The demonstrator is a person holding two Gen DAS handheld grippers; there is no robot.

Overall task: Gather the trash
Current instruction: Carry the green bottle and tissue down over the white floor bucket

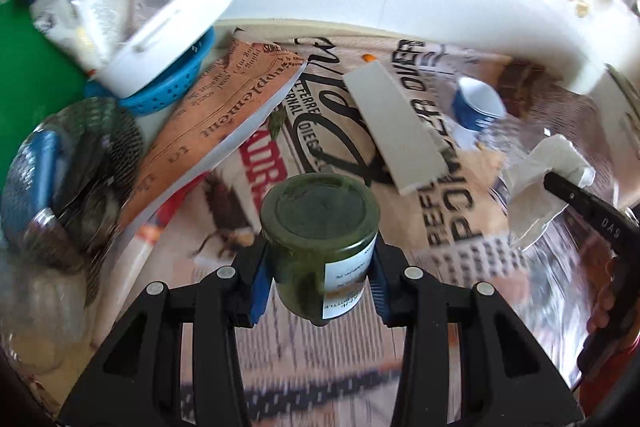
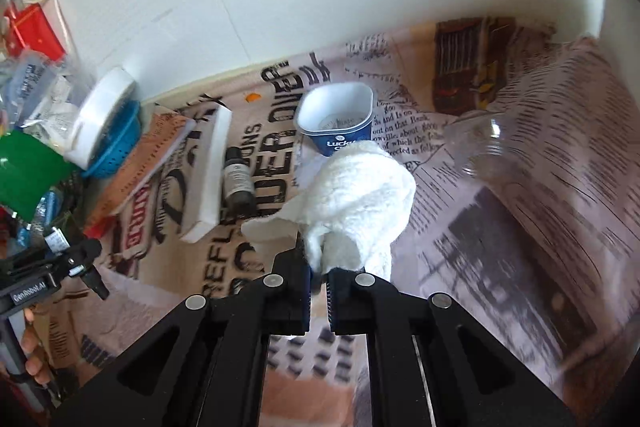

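A: Left gripper (image 1: 320,281) status?
B: Pinching a green-stained glass jar (image 1: 320,243) by its sides, holding it above the newsprint tablecloth (image 1: 280,347).
A: Right gripper (image 2: 319,293)?
B: Clamping a crumpled white paper towel (image 2: 360,211). Blue yogurt cup (image 2: 338,119) is sitting just past it at 12 o'clock.

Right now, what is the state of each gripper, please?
Left gripper: closed on a green jar.
Right gripper: closed on a white paper towel.
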